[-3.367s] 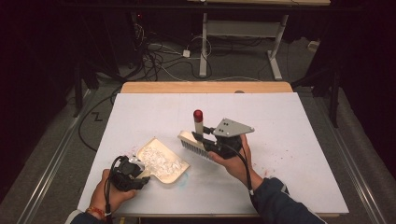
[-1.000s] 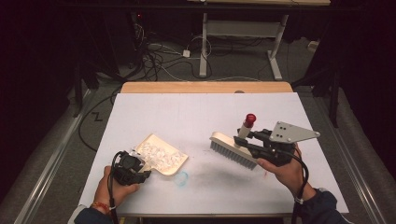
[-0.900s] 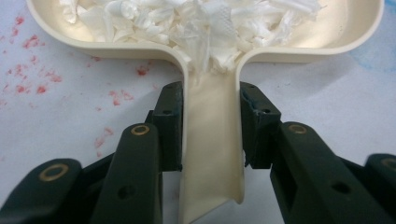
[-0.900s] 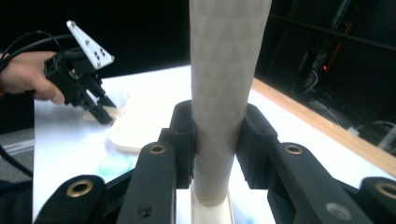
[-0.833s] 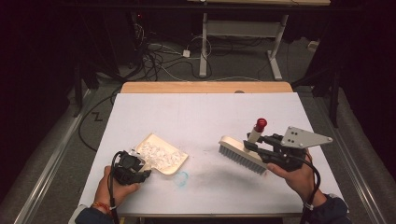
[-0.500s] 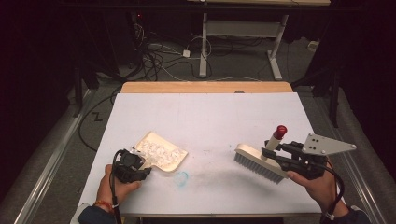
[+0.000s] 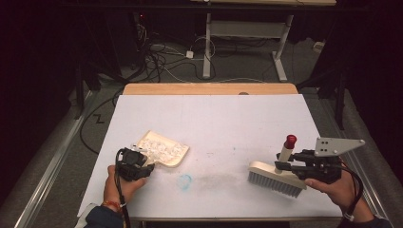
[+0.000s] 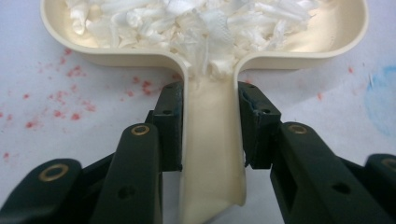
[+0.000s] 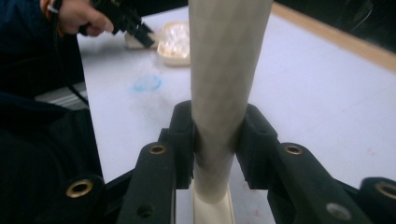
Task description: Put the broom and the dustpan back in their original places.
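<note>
A cream dustpan (image 7: 161, 149) full of white scraps (image 8: 196, 21) lies at the front left of the white table (image 7: 214, 114). My left gripper (image 7: 142, 167) is shut on its handle (image 8: 212, 149), one pad on each side. At the front right, my right gripper (image 7: 281, 166) is shut on the cream handle (image 9: 219, 93) of a hand brush (image 7: 275, 178) with a red-tipped handle (image 7: 290, 141). The brush's bristles point down at the table. In the right gripper view the dustpan (image 9: 175, 44) lies far off by the other hand.
A faint blue mark (image 7: 184, 180) and a grey smudge lie on the table between dustpan and brush. Red specks (image 8: 70, 88) dot the surface by the dustpan. A wooden strip (image 7: 209, 89) borders the far edge; cables and desk legs lie on the floor beyond.
The right gripper has carried the brush rightward from beside the dustpan to the table's front right. The left gripper and the dustpan have barely moved.
</note>
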`<state>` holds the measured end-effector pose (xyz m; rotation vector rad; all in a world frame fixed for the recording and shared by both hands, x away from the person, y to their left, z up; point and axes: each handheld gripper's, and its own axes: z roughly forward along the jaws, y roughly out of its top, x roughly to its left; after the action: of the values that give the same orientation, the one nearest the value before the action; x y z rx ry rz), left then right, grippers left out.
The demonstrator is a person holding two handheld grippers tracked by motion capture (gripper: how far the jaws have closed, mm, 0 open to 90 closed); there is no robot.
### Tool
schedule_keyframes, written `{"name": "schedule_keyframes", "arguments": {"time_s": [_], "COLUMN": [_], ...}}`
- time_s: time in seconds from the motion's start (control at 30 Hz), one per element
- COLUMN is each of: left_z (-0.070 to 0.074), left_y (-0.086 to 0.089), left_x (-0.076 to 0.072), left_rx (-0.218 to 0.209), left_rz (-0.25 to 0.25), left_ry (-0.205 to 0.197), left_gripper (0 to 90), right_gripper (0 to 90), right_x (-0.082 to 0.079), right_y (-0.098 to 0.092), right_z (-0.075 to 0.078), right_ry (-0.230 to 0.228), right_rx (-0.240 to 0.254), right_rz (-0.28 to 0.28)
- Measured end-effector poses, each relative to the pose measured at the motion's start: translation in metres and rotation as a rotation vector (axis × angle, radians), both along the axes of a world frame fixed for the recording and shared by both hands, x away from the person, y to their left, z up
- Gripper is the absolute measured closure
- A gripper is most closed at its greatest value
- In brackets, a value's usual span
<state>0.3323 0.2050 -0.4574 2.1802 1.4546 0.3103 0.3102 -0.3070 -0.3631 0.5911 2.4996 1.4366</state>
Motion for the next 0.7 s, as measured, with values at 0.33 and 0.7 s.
{"name": "schedule_keyframes", "arguments": {"time_s": [0.33,0.7], "left_z": [-0.008,-0.006], "left_y": [-0.005,-0.018], "left_x": [0.012,-0.001], "left_rx": [-0.021,-0.022], "left_rz": [0.097,0.027], "left_ry": [-0.005,-0.006], "left_gripper": [62.1,46.5], "right_gripper": [70.5,62.8], "right_x": [0.038,0.073], "right_y": [0.007,0.015], "right_z": [-0.012,-0.019], "right_ry": [0.1,0.089], "right_rx": [0.001,-0.029], "right_rz": [0.023,-0.133]}}
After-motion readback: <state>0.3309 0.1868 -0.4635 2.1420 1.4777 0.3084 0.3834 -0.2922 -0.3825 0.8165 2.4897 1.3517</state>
